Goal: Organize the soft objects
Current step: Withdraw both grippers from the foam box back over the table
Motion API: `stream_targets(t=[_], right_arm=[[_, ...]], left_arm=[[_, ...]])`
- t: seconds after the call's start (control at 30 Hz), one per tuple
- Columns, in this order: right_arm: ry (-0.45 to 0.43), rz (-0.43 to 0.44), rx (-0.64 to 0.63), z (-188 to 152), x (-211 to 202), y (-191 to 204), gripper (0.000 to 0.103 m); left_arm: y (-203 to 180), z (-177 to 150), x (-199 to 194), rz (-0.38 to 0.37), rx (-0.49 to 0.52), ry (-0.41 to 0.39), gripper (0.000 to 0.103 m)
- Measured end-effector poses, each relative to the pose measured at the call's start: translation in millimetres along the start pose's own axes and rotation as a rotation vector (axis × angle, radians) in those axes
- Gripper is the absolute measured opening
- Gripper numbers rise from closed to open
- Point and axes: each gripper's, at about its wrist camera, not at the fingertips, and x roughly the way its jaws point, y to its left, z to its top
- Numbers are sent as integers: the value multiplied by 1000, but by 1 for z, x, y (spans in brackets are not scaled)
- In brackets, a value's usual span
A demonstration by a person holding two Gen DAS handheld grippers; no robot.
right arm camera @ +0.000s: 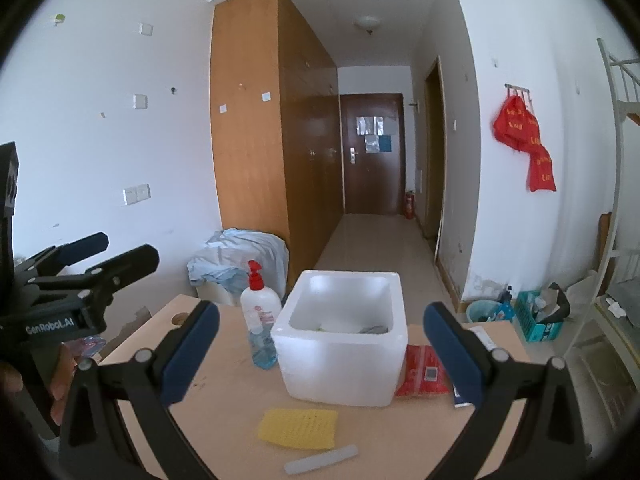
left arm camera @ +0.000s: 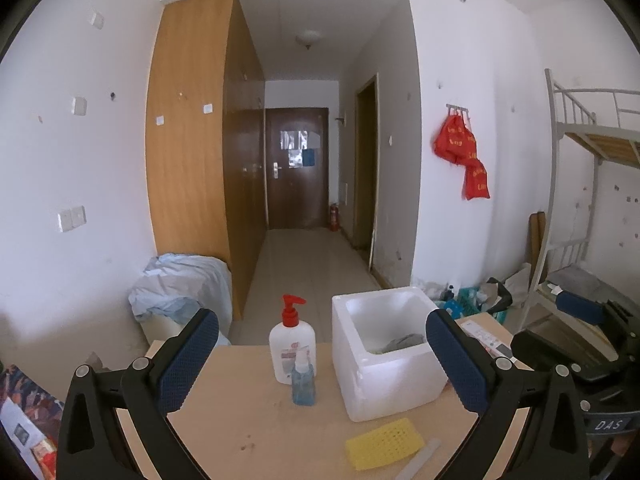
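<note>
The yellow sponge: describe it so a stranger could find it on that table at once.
Start at the light wooden table and find the white foam box standing near its middle. On the bare tabletop just in front of that box, on the camera's side, lies the yellow sponge, flat. It is the only yellow thing there, with a waffle-like grid surface, unlike the pale translucent stick beside it.

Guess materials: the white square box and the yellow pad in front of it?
White square open-top box: likely expanded foam, matte, thick walls with soft rounded edges. Yellow rectangular pad: probably a sponge or soft mesh cloth, matte, with a waffle-like grid of small holes; which of the two can't be told.
</note>
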Motion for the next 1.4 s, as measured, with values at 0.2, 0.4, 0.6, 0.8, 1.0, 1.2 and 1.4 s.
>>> stream_targets(t=[0.2,0.4,0.6,0.8,1.0,1.2,1.4], right_arm=[[-26,0,-2,-6,-19,5,103],[-37,7,4,-14,-29,7,103],[-51,2,11,-33,-37,6,103],[-71,-16,31,-59,-43,6,103],[-60,-24,45,-84,-46,6,103],[-50,-43,48,-105,-48,5,103],[-17,-31,51,-123,-41,7,103]], left_arm=[[2,-4,-27,-7,-11,-28,103],[1,-13,-46,1,-4,-39,103],[4,-34,-52,-5,-36,-48,103],[7,-67,-55,-6,-72,-61,103],[7,-98,-55,-26,-60,-38,103],[6,-122,-58,-58,-64,-40,103],[3,-145,-48,-91,-75,-9,103]])
